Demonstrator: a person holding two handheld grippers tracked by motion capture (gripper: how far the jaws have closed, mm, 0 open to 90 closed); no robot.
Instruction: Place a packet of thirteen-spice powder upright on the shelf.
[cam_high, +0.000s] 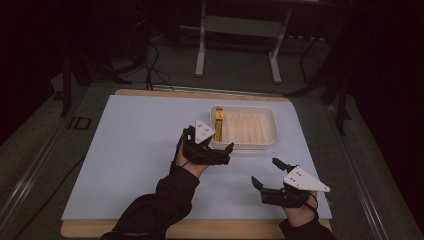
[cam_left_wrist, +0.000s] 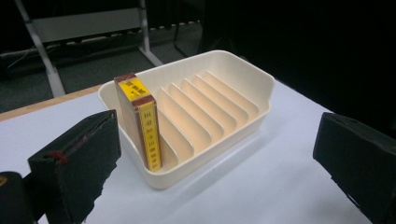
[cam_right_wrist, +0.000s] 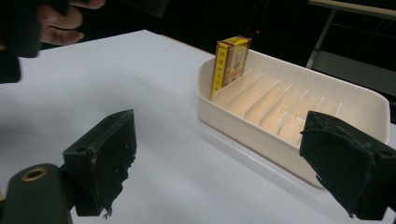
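A cream slotted tray (cam_high: 272, 131) (cam_left_wrist: 252, 74) (cam_right_wrist: 355, 105) rests on the white board. A yellow and red box (cam_high: 219, 125) (cam_left_wrist: 140, 121) (cam_right_wrist: 229, 63) stands upright in the tray's end slot, at its left in the high view. My left gripper (cam_high: 210, 145) (cam_left_wrist: 210, 163) is open just in front of the tray's left end, nothing between its jaws. My right gripper (cam_high: 266, 172) (cam_right_wrist: 224, 163) is open too, nearer the board's front right, facing the tray and holding nothing.
The white board (cam_high: 140, 150) lies on a wooden table top (cam_high: 200, 229) and has free room at its left. A metal frame's legs (cam_high: 201, 45) stand on the dark floor beyond the table. The other hand (cam_right_wrist: 60, 16) shows at the right gripper view's top left.
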